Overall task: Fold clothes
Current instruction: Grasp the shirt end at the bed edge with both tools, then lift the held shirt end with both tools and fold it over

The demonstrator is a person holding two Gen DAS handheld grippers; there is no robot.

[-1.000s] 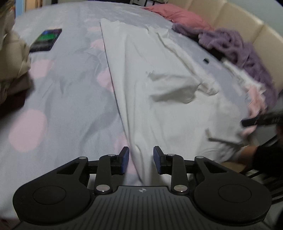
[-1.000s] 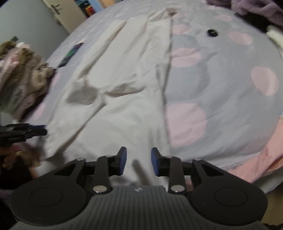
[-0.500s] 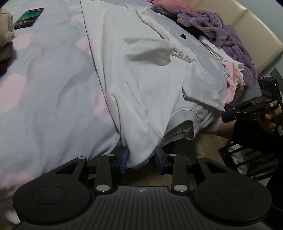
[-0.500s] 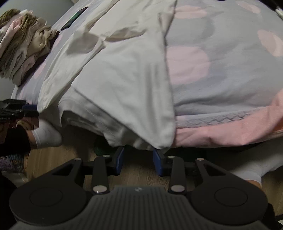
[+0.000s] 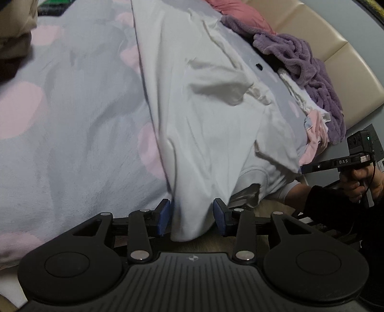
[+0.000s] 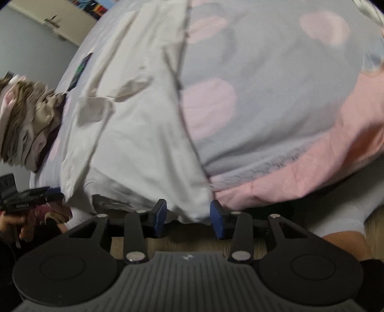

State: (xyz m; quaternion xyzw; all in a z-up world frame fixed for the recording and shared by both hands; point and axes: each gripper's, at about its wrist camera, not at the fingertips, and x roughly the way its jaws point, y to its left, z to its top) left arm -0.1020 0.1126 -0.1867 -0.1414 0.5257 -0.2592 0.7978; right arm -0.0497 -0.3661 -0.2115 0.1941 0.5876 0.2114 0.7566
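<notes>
We see a purple blanket (image 5: 309,62) far right of the white shirt (image 5: 211,115) on the bed (image 5: 72,115). Both tools, left (image 5: 192,217) and right (image 6: 187,218), gape wide around hanging corners, as before.

- Bed (image 5: 72,120) w/ grey cover & big pink spots, fills most of both views.
- Pink edge of bedding (image 6: 312,172) hangs at the bed's side.
- Tan padded headboard (image 5: 336,55) at the far end, w/ a purple fluffy blanket (image 5: 304,60) & pink pillow (image 5: 240,12) by it.
- Wood floor (image 6: 187,242) under the bed's edge.
- Grey wall (image 6: 31,48) & a pale door (image 6: 67,19) far off.
- Light is dim.
</notes>
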